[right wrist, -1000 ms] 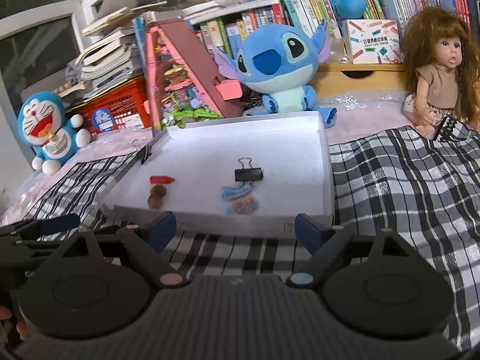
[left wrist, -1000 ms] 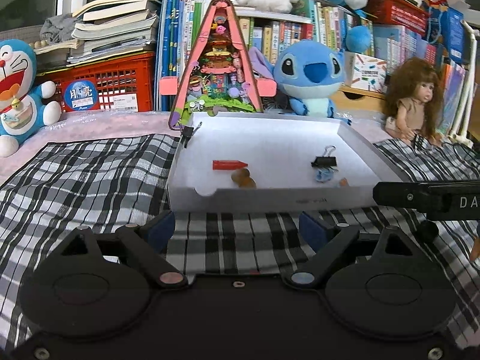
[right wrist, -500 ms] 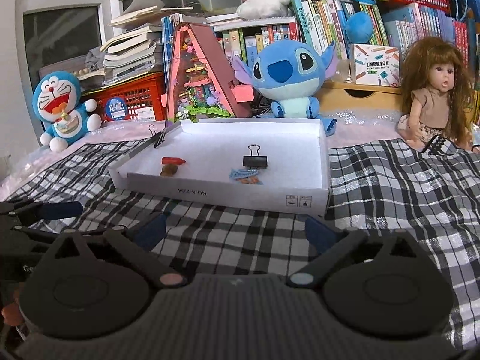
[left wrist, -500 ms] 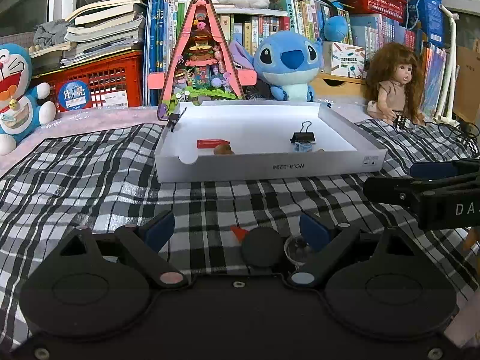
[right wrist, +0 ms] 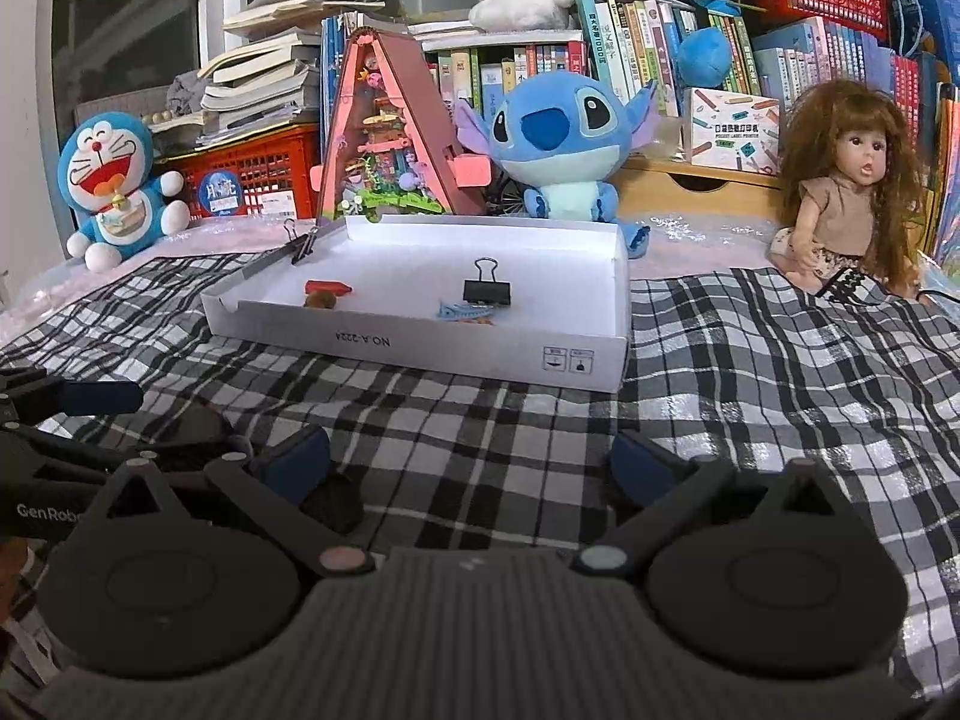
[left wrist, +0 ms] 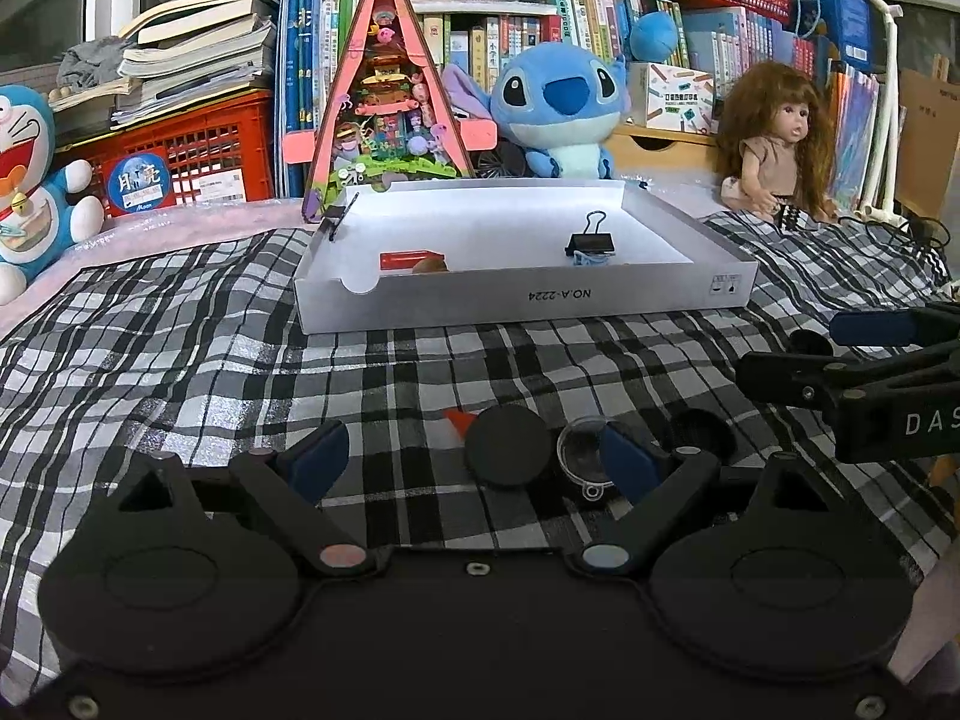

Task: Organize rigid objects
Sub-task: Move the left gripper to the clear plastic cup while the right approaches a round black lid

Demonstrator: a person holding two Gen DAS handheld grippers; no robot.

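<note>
My left gripper (left wrist: 471,459) stands open low over the plaid cloth. Between its fingers lie a black disc (left wrist: 509,447), a clear dome cap (left wrist: 582,456) touching the right finger, and a small orange piece (left wrist: 457,419). A second black disc (left wrist: 702,435) lies just outside the right finger. My right gripper (right wrist: 471,465) is open wide over bare cloth, with a dark object (right wrist: 333,501) beside its left finger. Ahead sits the white tray (left wrist: 522,303) (right wrist: 420,351) holding a red piece (left wrist: 408,258), a brown lump (right wrist: 318,300), a black binder clip (right wrist: 486,288) and a blue item (right wrist: 465,312).
Another binder clip (left wrist: 336,217) grips the tray's left wall. Behind the tray stand a pink triangular toy house (left wrist: 387,102), a blue plush (left wrist: 561,114), a doll (left wrist: 774,144), a cat plush (right wrist: 114,180), a red crate (left wrist: 198,150) and shelves of books.
Both grippers pulled back from the tray and sank toward the cloth. The discs, dome cap and orange piece came into view between the left fingers. The right jaws widened.
</note>
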